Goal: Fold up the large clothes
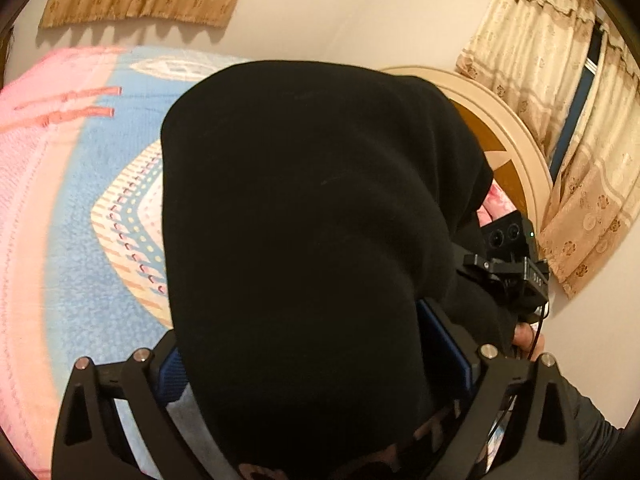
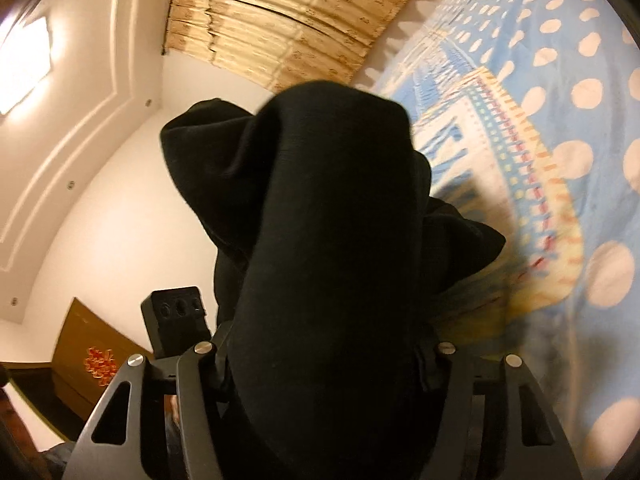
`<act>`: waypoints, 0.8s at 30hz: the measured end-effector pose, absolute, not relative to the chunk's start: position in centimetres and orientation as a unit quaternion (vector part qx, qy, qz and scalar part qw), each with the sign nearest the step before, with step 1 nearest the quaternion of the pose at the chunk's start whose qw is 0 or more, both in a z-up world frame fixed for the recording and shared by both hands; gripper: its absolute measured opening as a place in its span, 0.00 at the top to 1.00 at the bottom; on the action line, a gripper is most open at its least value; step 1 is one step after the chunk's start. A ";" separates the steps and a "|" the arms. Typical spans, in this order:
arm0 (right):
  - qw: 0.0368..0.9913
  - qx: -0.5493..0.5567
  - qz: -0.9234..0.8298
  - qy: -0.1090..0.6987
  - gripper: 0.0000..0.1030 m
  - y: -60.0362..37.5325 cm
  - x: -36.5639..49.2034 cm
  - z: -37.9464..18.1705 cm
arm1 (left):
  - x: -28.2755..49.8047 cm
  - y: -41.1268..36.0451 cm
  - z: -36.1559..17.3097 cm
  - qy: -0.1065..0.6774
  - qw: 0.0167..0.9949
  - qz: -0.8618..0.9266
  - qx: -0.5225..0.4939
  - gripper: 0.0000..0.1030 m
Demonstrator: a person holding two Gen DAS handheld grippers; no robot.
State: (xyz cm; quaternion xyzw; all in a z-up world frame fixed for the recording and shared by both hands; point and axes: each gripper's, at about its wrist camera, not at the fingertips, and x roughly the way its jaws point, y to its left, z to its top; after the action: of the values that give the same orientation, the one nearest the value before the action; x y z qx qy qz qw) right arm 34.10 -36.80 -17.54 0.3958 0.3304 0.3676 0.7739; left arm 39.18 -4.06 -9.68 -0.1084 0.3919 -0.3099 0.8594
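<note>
A: Black garment (image 1: pixel 304 208): matt knit cloth, fine weave. Blanket (image 1: pixel 80 208): fuzzy fleece, printed.
B: Left gripper (image 1: pixel 320 364) frame matt black plastic, shiny metal pins (blue pad ribbed). Curtains (image 1: pixel 536 64): patterned woven cloth. Headboard (image 1: pixel 516 136): glossy wood.

Black knit garment (image 1: pixel 304 208), plain and thick, bunched and draped in a hanging mound, lifted above the blue patterned bedspread (image 1: pixel 80 216)

A plain black garment (image 1: pixel 304 208) over a blue, pink and cream-dotted blanket (image 2: pixel 560 92); tan floral curtains (image 1: pixel 560 120).
</note>
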 end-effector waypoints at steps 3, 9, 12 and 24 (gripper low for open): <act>0.771 0.393 0.374 0.333 0.39 -36.1 33.1 -16.9 | 37.9 -4.0 -9.1 0.384 0.866 -0.306 -0.097 0.02; 0.766 0.386 0.382 0.345 0.39 -34.4 31.0 -15.9 | 35.8 -2.7 -8.6 0.362 0.880 -0.295 -0.092 0.03; 0.762 0.381 0.393 0.347 0.39 -32.9 30.0 -15.3 | 34.2 -1.0 -8.7 0.356 0.884 -0.286 -0.097 0.03; 0.733 0.352 0.449 0.370 0.39 -23.4 27.8 -13.9 | 27.8 5.1 -7.5 0.342 0.910 -0.208 -0.109 0.03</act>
State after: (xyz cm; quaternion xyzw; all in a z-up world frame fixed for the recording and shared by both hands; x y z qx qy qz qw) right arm 27.79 -23.42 -13.95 0.3520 0.3695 0.4493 0.7333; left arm 27.81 5.05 -7.46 -0.1095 0.3421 -0.2080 0.9098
